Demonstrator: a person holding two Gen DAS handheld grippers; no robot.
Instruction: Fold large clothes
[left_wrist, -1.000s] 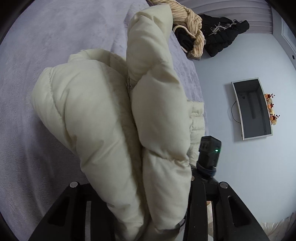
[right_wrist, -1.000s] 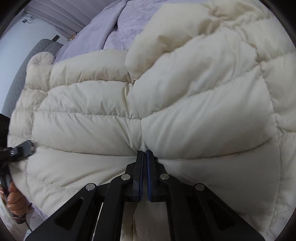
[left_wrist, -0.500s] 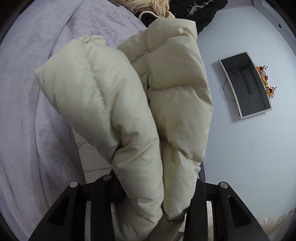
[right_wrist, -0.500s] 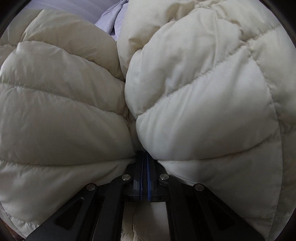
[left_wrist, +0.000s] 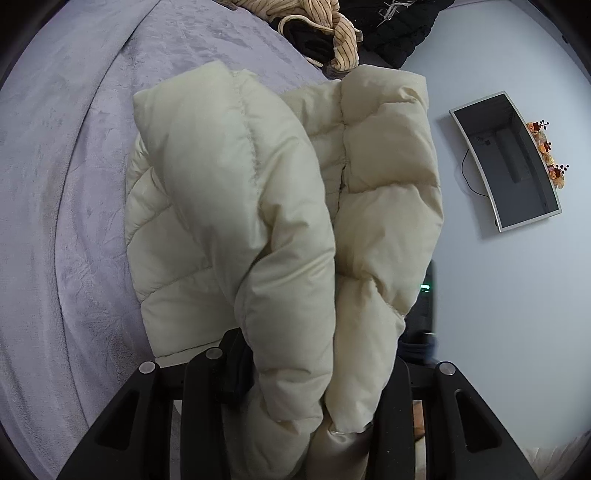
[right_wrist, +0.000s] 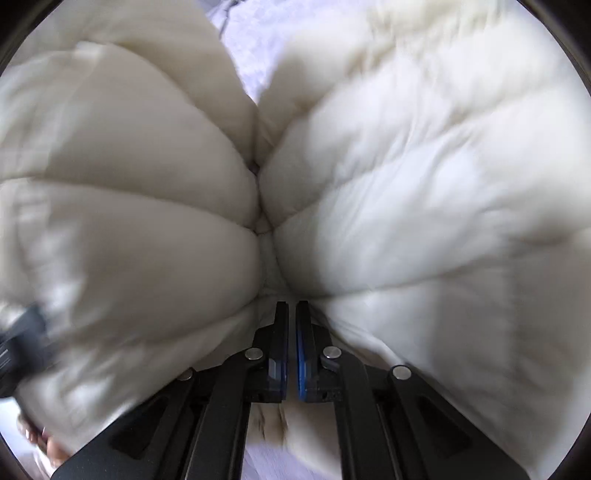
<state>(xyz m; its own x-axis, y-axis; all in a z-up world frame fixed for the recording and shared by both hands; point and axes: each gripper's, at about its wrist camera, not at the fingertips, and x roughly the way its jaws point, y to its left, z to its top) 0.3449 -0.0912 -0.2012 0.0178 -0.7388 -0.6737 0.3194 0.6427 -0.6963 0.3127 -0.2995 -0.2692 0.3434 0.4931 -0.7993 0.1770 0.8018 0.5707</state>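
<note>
Since 1 s ago: cream puffer jacket swings further over lavender bedspread, R view now blurred | L gripper jaws clamp bunched jkt edge | R gripper jaws nearly together, pinching quilted seam | jkt: light, soft, springy, slick shell, so grip at seams/hem.

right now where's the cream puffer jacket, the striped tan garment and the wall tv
cream puffer jacket (left_wrist: 236, 206), left wrist view, on its big quilted panel
striped tan garment (left_wrist: 345, 35), left wrist view, on its hanging fold
wall tv (left_wrist: 513, 162), left wrist view, on the dark screen
</note>
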